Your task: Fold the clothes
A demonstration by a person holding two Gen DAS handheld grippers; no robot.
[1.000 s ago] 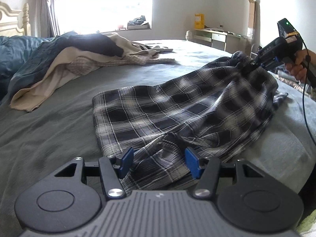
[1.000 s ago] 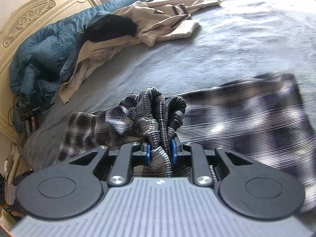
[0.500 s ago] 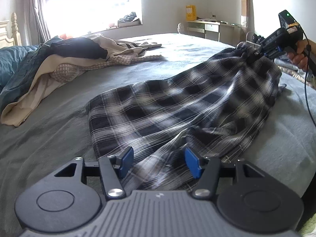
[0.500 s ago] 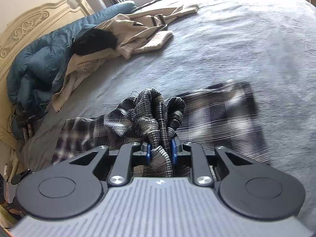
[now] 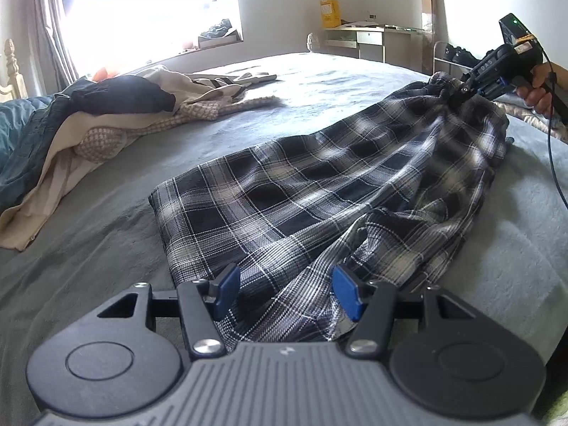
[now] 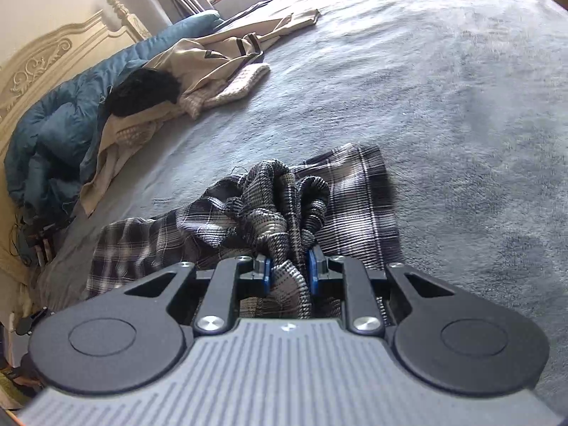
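**Two grippers on one checked cloth**

One checked cloth [image 5: 319, 191] lies spread on the grey bed [image 5: 88, 248], near its front edge. The right gripper [image 6: 287, 269] pinches a bunched end of the cloth tight between its blue pads, lifting it a little. The left gripper [image 5: 284, 293] stands wide, with the cloth's other end between its blue pads; whether they press it, I cannot tell. More clothes [image 5: 106, 120] are piled by the headboard [image 6: 53, 60].
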